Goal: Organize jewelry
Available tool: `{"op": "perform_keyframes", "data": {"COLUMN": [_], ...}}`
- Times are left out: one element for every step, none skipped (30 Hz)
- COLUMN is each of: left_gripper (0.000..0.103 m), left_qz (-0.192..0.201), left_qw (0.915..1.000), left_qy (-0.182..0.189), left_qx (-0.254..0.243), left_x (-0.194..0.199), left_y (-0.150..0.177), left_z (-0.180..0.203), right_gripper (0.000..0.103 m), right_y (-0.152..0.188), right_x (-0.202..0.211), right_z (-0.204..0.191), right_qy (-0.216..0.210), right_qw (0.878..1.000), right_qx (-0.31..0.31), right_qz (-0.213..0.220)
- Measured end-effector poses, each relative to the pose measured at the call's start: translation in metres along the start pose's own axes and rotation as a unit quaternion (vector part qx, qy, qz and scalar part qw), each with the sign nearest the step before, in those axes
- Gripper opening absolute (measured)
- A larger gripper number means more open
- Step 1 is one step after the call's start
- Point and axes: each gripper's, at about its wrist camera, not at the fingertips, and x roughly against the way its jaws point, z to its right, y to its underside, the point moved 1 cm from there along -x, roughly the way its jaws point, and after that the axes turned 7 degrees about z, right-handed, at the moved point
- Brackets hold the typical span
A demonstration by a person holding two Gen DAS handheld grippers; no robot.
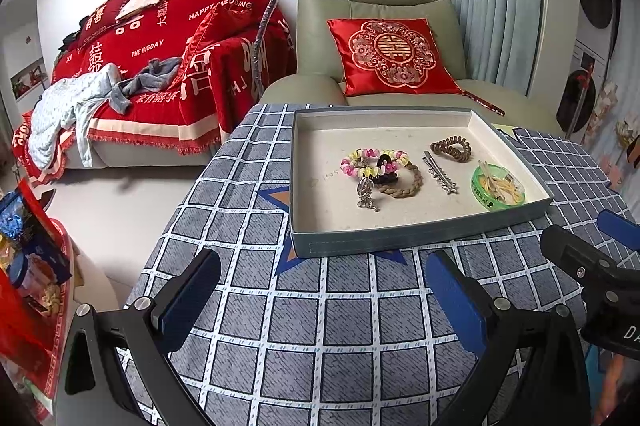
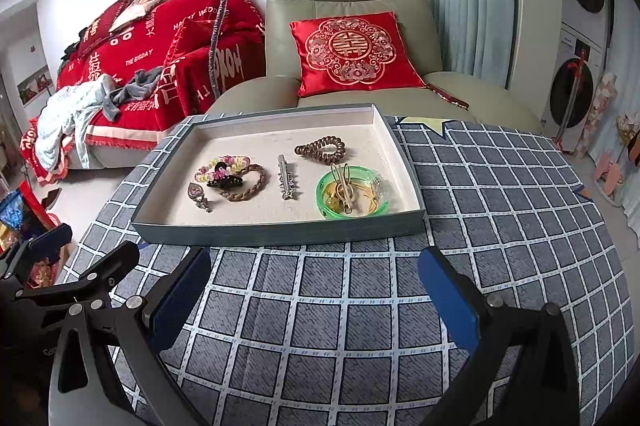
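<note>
left gripper (image 1: 320, 298): black frame, blue pads, jaws spread wide, nothing between them; hovered over grey checked tablecloth (image 1: 320, 346), short of tray
right gripper (image 2: 316, 290): same build, also spread wide and empty; hung just before tray's near wall
tray (image 2: 280, 232): shallow grey-blue cardboard box lid, cream inside, sat on tablecloth ahead of both grippers
left cluster: pink-yellow-white coiled hair tie (image 1: 374, 162), black claw clip (image 1: 386, 166), braided tan band (image 1: 402, 182), silver pendant charm (image 1: 366, 192); overlapped in a heap
middle: silver metal alligator clip (image 1: 440, 172), lay alone
back right: brown spiral hair tie (image 1: 451, 147), lay apart
right: green translucent bangle (image 2: 350, 196) with gold clips and thin yellow bands piled in and across it
done: everything already inside tray, nothing loose on tablecloth
left: probably untangling left heap and bangle pile, spacing pieces out; no piece grasped yet
progress: judged early, or between picks
</note>
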Motion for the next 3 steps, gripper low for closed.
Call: {"op": "perform_keyframes", "data": {"left_gripper": [0.103, 0.103, 0.103], "left_qz": [0.001, 0.002, 0.003], "left_qw": [1.0, 1.0, 1.0], "left_qy": [-0.001, -0.001, 0.0], "left_qx": [-0.001, -0.003, -0.003], "left_x": [0.0003, 0.0005, 0.0003], "left_y": [0.0, -0.0003, -0.0003], "left_z": [0.0003, 0.0006, 0.0012], "right_gripper": [0.103, 0.103, 0.103], "right_y": [-0.0002, 0.0, 0.0001], "right_x": [0.0003, 0.0, 0.0], "right_z": [-0.0007, -0.0001, 0.0001], "right_qy": [0.0, 0.0, 0.0], "right_qw": [1.0, 1.0, 1.0], "right_qx": [0.0, 0.0, 0.0], "right_qz": [0.0, 0.0, 0.0]}}
